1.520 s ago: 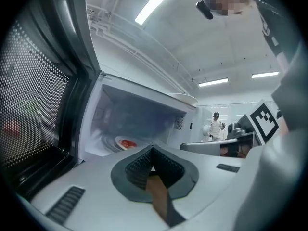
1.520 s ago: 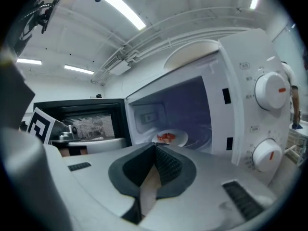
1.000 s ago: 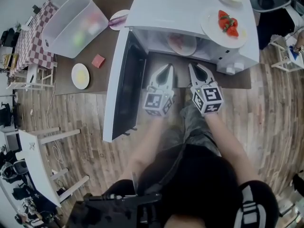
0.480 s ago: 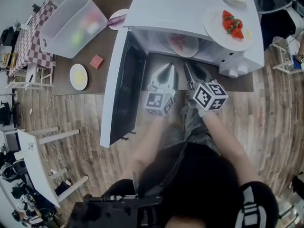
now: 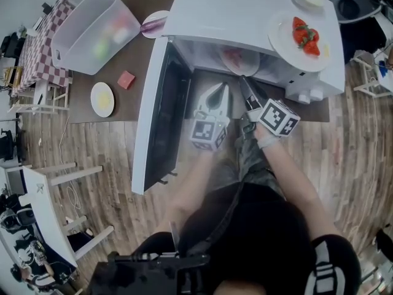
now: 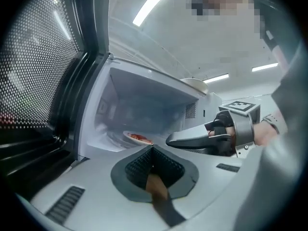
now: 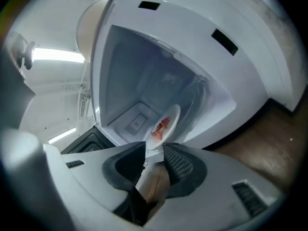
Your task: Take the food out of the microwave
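- Since the earlier frame, the right gripper (image 5: 245, 86) is rolled onto its side and brought a little nearer to the mouth of the microwave (image 5: 233, 11). Its jaws have just been opening and are now spread wide, with nothing pressed between them.
- This sideways turn is probably chosen so that one jaw can be passed under the rim of the plate and the other over it.
- The plate of food (image 7: 162, 124) is seen inside the microwave, on its floor near the front. In the right gripper view its near rim is lined up with the gap between the jaws, but it is not yet gripped.
- The left gripper (image 5: 219, 90) is kept almost where it was, level and just beside the right one. Its jaws are closed together on nothing, so it seems to be held in waiting only.
- The door (image 5: 156, 103) is left swung fully open to the left, so the way in is kept free.
- The plate of strawberries (image 5: 304, 34) on top of the microwave is not touched.
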